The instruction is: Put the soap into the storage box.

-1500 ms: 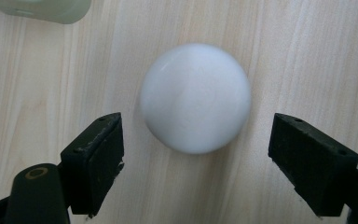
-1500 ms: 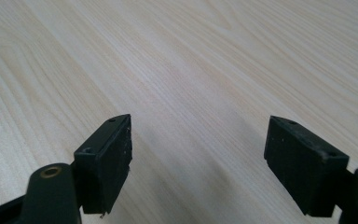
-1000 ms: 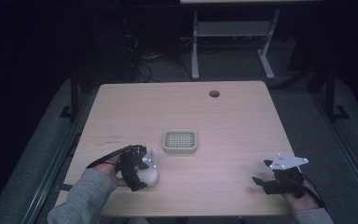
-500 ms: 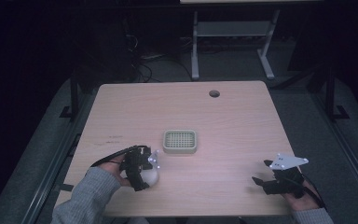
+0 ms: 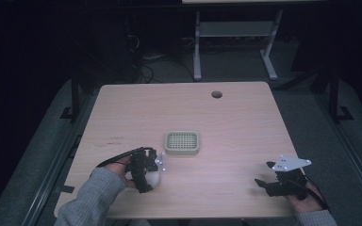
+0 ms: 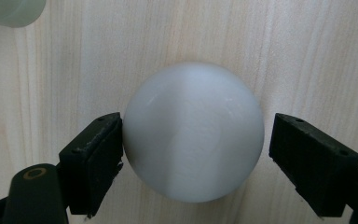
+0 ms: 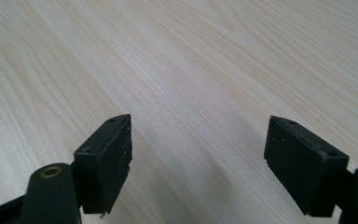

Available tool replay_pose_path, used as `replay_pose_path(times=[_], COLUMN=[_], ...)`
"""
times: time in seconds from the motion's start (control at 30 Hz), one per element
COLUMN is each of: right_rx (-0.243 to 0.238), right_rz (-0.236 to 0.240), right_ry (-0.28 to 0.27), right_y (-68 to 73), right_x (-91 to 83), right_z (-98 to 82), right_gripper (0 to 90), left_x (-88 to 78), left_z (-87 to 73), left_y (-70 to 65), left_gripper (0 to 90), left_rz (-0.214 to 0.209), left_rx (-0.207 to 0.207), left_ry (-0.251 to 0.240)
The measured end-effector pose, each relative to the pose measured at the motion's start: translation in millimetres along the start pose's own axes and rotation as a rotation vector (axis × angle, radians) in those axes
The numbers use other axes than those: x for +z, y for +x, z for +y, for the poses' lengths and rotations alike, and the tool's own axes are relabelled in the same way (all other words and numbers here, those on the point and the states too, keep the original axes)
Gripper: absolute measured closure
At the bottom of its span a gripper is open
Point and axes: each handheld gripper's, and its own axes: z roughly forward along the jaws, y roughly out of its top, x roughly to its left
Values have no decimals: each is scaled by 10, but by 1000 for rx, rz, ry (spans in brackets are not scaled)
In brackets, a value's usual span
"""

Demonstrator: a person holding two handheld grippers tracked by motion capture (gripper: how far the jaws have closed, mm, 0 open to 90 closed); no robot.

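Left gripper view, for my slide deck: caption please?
Open left gripper straddles a smooth white ball on the pale wooden table, one jaw touching it.

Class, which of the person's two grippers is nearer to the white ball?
Left. The left gripper has its jaws either side of the white ball; the right gripper rests far across the table.

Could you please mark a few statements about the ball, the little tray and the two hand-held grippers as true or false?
1. The white ball sits between the jaws of the left hand-held gripper. True.
2. The ball lies inside the small tray. False: it rests on the table, nearer the person than the tray.
3. The right hand-held gripper holds nothing. True.
4. The right hand-held gripper's jaws are pressed together. False: they stand wide apart over bare wood.
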Motion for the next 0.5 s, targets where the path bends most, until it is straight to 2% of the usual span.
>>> replay_pose_path(times=[0.5], right_rx=[-6], right_rz=[2], right_ry=[-5], right_y=[4], right_x=[-1], right_z=[7], right_gripper=[228], left_x=[95], left_z=[39], left_y=[39], left_gripper=[176], left_rz=[-29], left_rx=[-3], left_ry=[34])
